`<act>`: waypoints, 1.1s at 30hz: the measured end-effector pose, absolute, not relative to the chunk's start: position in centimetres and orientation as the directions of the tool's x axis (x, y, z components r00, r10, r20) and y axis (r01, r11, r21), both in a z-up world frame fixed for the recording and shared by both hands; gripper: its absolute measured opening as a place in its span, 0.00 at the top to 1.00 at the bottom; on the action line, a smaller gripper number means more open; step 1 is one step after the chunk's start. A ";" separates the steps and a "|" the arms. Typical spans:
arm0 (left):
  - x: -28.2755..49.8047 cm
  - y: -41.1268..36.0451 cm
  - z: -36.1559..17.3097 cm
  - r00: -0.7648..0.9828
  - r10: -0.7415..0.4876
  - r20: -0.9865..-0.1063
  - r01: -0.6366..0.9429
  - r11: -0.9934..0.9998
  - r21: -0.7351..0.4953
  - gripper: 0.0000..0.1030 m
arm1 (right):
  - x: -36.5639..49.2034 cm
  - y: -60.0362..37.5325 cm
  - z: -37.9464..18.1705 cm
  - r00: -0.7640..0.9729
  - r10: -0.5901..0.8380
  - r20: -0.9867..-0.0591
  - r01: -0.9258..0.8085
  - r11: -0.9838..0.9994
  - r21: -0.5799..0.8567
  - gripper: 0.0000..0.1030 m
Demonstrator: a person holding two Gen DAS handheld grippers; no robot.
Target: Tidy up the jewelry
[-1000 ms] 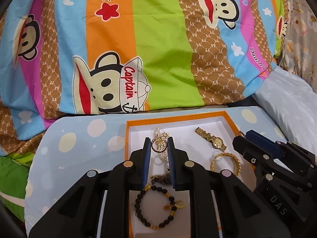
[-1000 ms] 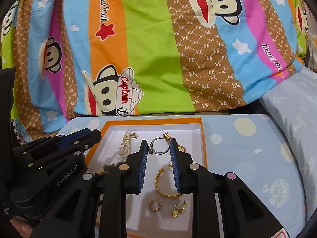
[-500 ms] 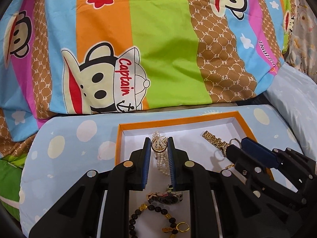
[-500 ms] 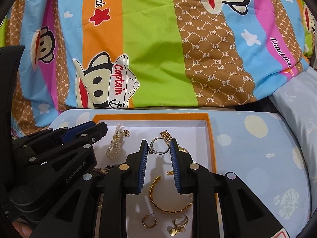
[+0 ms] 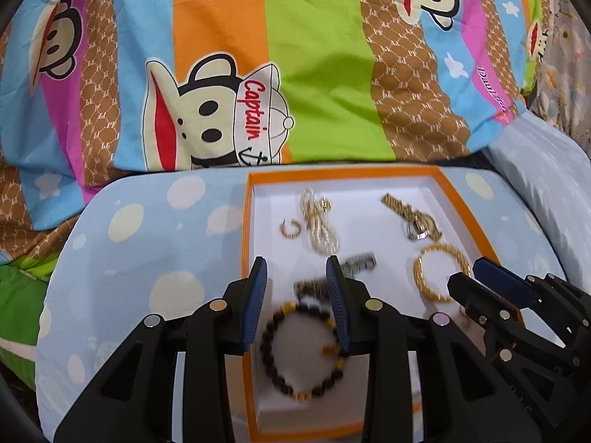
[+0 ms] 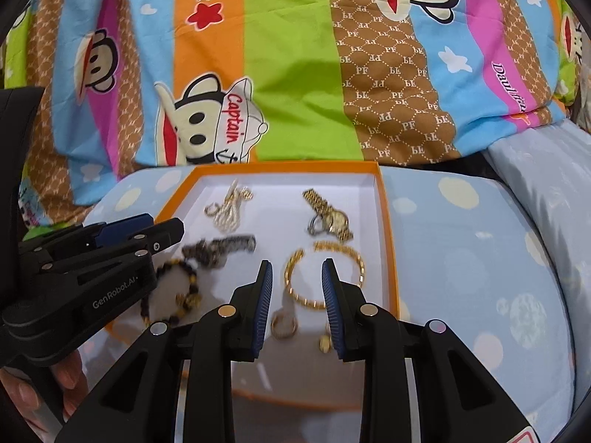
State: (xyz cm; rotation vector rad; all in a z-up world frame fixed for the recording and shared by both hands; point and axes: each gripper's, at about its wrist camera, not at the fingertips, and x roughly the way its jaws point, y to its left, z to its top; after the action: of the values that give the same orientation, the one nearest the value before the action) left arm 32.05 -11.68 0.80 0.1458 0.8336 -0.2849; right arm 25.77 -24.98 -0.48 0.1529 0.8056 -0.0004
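An orange-rimmed white box [image 5: 246, 221] [image 6: 384, 206] holds jewelry. In it lie a gold hoop earring [image 5: 290, 228], a pearl strand [image 5: 320, 229] [image 6: 231, 212], a gold watch [image 5: 410, 210] [image 6: 330, 216] with a silver ring [image 5: 416, 230] [image 6: 314, 226] on it, a gold bangle [image 5: 439, 277] [image 6: 325, 277], a dark watch [image 5: 340, 277] [image 6: 221, 247] and a dark bead bracelet [image 5: 295, 350] [image 6: 173, 291]. My left gripper [image 5: 297, 277] is open and empty above the bead bracelet. My right gripper [image 6: 297, 278] is open and empty over the bangle. Small gold earrings [image 6: 284, 326] lie between its fingers.
The box rests on a light blue dotted cushion [image 5: 147, 258] [image 6: 480, 258]. A striped cartoon-monkey blanket [image 5: 258, 74] [image 6: 295, 74] rises behind it. A pale blue pillow [image 5: 546, 184] lies at the right. The right gripper's body [image 5: 524, 313] shows in the left wrist view.
Both grippers have opened and drawn back. The left has let go of the gold hoop earring beside the pearls. The right has let go of the silver ring on the gold watch.
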 end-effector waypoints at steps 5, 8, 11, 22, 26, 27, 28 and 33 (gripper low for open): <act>29.6 -11.0 -0.4 0.622 -0.169 -0.764 0.302 0.953 0.036 0.69 | 23.3 -24.5 -1.3 0.668 0.065 -0.742 0.073 0.986 0.152 0.73; 28.3 -10.6 -0.8 0.631 -0.152 -0.760 0.303 0.951 0.061 0.69 | 22.1 -24.3 -1.6 0.664 0.063 -0.745 0.081 0.985 0.155 0.75; 26.8 -10.6 -1.0 0.627 -0.148 -0.765 0.317 0.945 0.077 0.69 | 21.1 -23.8 -1.4 0.660 0.075 -0.748 0.081 0.982 0.170 0.75; 18.6 -7.7 -0.7 0.577 -0.193 -0.794 0.354 0.935 0.029 0.71 | 13.2 -21.2 -0.8 0.641 0.093 -0.762 0.079 0.980 0.185 0.75; 14.8 -6.4 -0.7 0.553 -0.215 -0.805 0.362 0.932 0.000 0.71 | 9.0 -20.2 -0.6 0.633 0.098 -0.768 0.083 0.978 0.194 0.75; 13.8 -6.1 -0.7 0.547 -0.218 -0.808 0.367 0.930 -0.003 0.71 | 8.2 -20.1 -0.6 0.630 0.098 -0.770 0.086 0.977 0.194 0.75; 13.0 -5.9 -0.6 0.541 -0.221 -0.811 0.372 0.928 -0.006 0.71 | 7.4 -19.9 -0.6 0.627 0.095 -0.773 0.090 0.977 0.194 0.75; 9.6 -4.8 -0.5 0.514 -0.230 -0.826 0.381 0.924 -0.020 0.71 | 4.0 -18.8 -0.3 0.619 0.087 -0.781 0.089 0.980 0.180 0.75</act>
State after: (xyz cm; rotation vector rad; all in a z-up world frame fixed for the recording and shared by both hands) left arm 9.63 -4.78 -0.51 0.1716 0.9636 -0.3695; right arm 4.02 -18.83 -0.32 0.2091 0.9056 -0.0010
